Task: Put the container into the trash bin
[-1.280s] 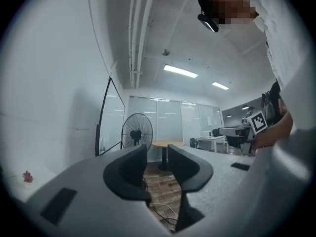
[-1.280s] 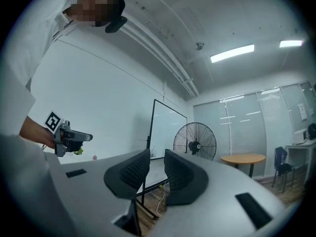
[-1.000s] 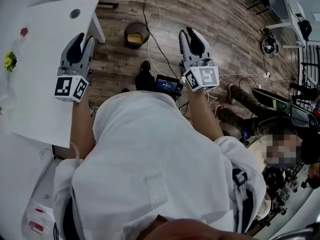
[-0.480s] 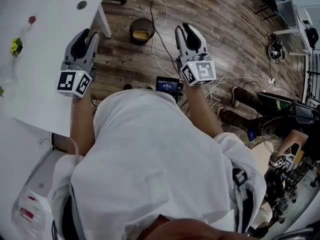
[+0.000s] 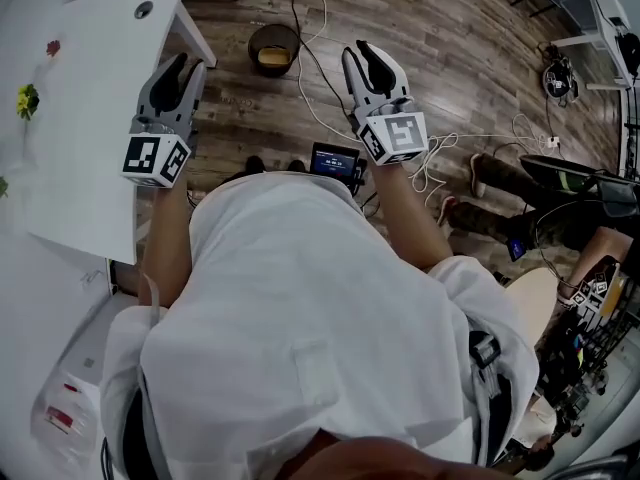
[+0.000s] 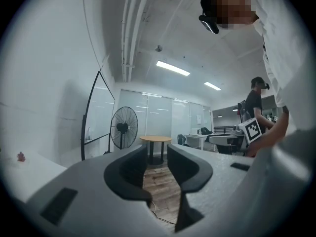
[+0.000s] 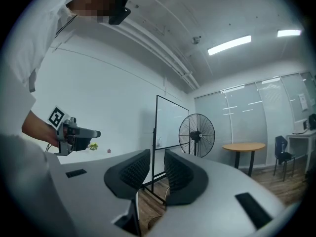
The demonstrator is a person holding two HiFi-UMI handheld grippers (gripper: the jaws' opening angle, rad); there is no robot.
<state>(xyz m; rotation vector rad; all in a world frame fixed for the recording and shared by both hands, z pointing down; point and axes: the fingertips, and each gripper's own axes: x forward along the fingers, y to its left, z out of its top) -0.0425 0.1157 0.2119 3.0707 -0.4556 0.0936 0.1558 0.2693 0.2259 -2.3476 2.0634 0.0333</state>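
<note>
**Both grippers empty; container already in the trash bin**

Compared with a second ago, the scene in the head view has slid. The trash bin (image 5: 257, 56) now sits higher in the frame. The white desk (image 5: 90, 118) shows its far right corner closer to the left gripper (image 5: 186, 67), and the seated person at the right edge has largely dropped out of sight. The left gripper, which earlier overlapped the desk top, now hangs at the desk's right edge. The right gripper (image 5: 359, 50) has shifted up and slightly left over the wood floor (image 5: 450, 58). The spread of both pairs of jaws is unchanged.

The left gripper (image 6: 157, 154) is released: its jaws stand apart and only floor shows between them. The right gripper (image 7: 157, 158) is likewise released, with an empty gap between its ribbed pads (image 7: 132, 171).

The bin stands upright on the floor, mouth up, just beyond the desk's far right corner and between the two grippers in the head view. The container (image 5: 272, 58), a pale yellow piece, lies inside it on the near side. Its long axis appears to run left to right across the frame. It is too small to tell which end points where.
</note>
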